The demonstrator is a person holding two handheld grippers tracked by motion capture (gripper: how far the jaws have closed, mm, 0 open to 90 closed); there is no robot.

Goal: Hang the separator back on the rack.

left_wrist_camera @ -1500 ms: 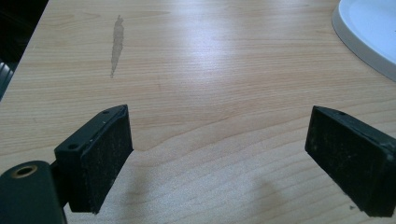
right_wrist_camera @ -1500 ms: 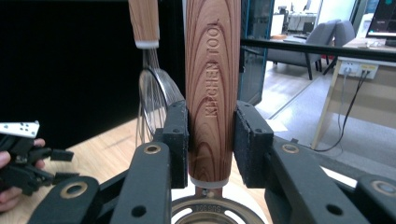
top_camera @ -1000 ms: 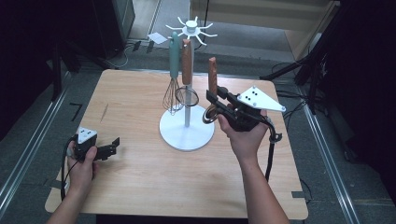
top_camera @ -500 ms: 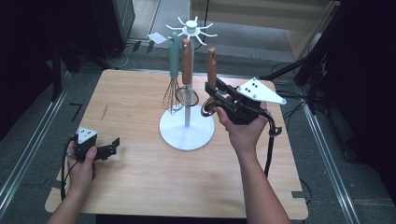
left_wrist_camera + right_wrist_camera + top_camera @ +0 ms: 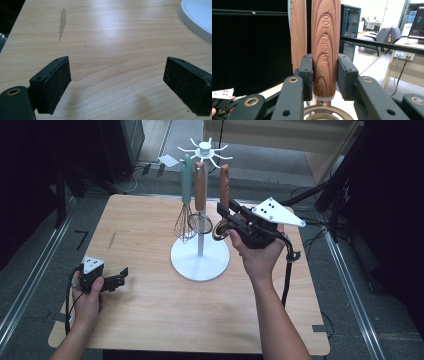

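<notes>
One wood-grained handle, "KITCHEN TOOL" engraved.

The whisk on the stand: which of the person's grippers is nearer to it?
Right. The right gripper grips a wooden-handled tool beside the whisk; the left gripper rests on the table, well away.

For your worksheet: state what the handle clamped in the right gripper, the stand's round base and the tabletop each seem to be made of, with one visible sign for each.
Handle: wood or wood-look, with reddish grain rings and sunken lettering "KITCHEN TOOL".
Stand's round base: smooth white, painted metal or plastic; the look leaves it open.
Tabletop: pale wood or laminate, fine grain lines, soft sheen.
</notes>
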